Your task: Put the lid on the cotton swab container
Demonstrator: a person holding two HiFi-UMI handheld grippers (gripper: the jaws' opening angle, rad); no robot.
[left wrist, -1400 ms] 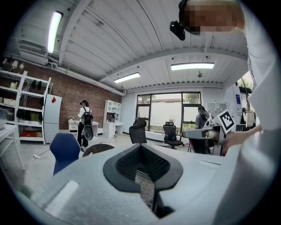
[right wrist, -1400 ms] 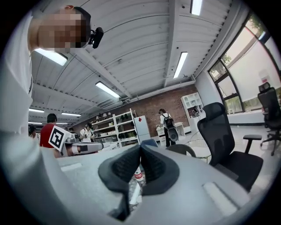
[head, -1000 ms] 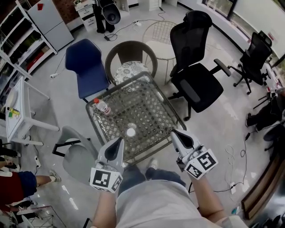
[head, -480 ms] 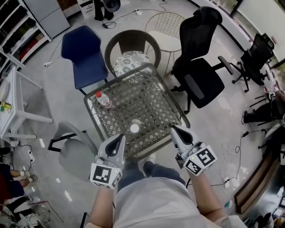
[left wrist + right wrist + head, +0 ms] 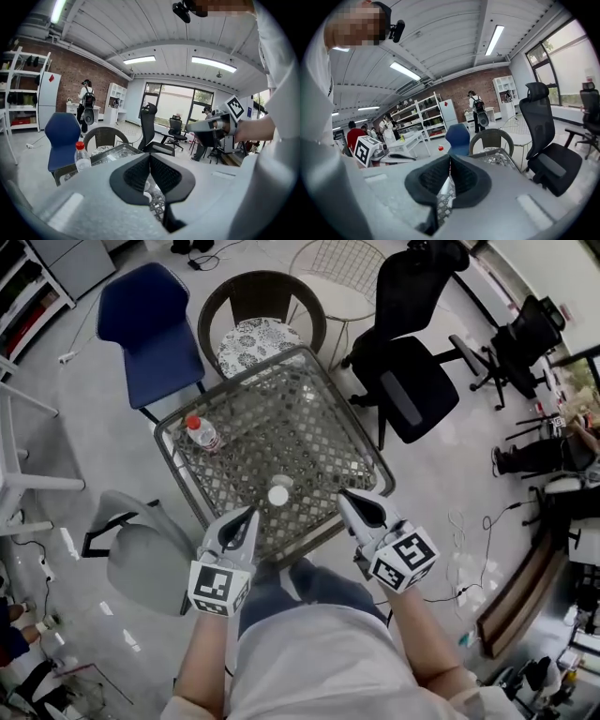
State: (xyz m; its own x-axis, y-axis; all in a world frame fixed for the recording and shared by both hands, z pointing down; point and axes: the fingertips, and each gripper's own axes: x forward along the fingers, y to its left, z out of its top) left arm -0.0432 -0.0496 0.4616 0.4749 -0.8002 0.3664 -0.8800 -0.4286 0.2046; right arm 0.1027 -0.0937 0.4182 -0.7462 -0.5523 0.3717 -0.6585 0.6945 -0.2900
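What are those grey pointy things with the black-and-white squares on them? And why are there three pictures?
Those are two grippers, a bit like big tongs. A person holds one in each hand: the left gripper and the right gripper. The cubes with squares are part of them.

One picture comes from a camera on the person's head, looking down. The other two come from small cameras that ride on each gripper and look along its jaws, so you see the room from down low.

On the table stand a bottle with a red cap and a small white round thing. It may be the swab container or its lid; it is too small to tell.

Both grippers are shut and hold nothing. They are near the table's close edge.
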